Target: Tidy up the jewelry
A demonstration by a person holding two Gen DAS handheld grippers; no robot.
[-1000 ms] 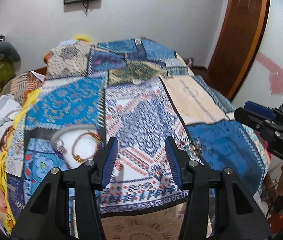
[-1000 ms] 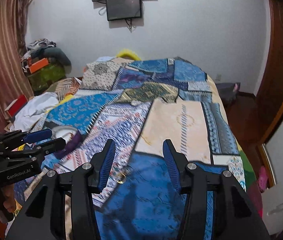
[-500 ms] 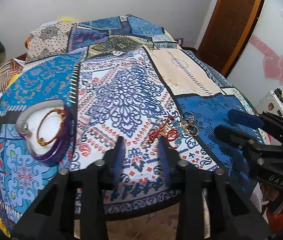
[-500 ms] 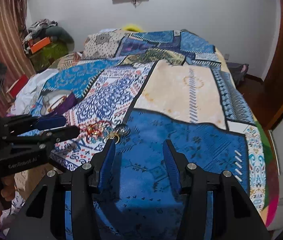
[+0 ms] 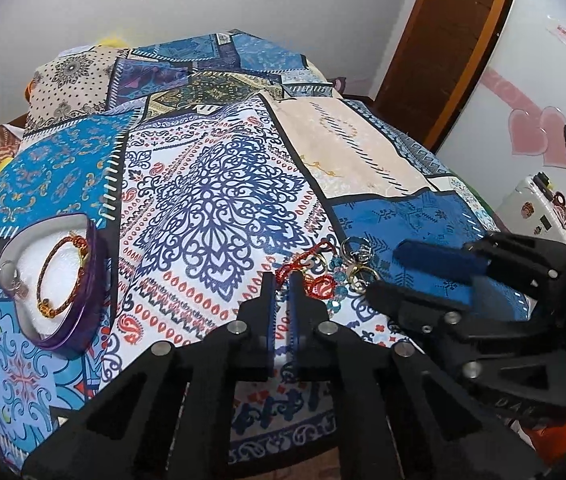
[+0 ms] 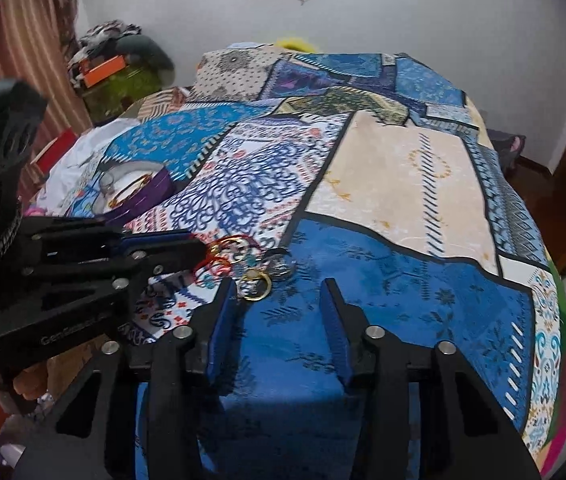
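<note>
My left hand-held gripper (image 5: 281,280) is nearly closed at the red cord of the jewelry tangle (image 5: 325,270) near the foot of the bed (image 5: 219,208); whether it's gripping, I can't tell. Right hand-held gripper (image 6: 279,292) is wide open, empty, just beside the gold ring (image 6: 257,280). Risk: the tangle snags and everything drags along. It sprawls left-to-right. The tray (image 5: 95,280) sits well apart, left.
</note>
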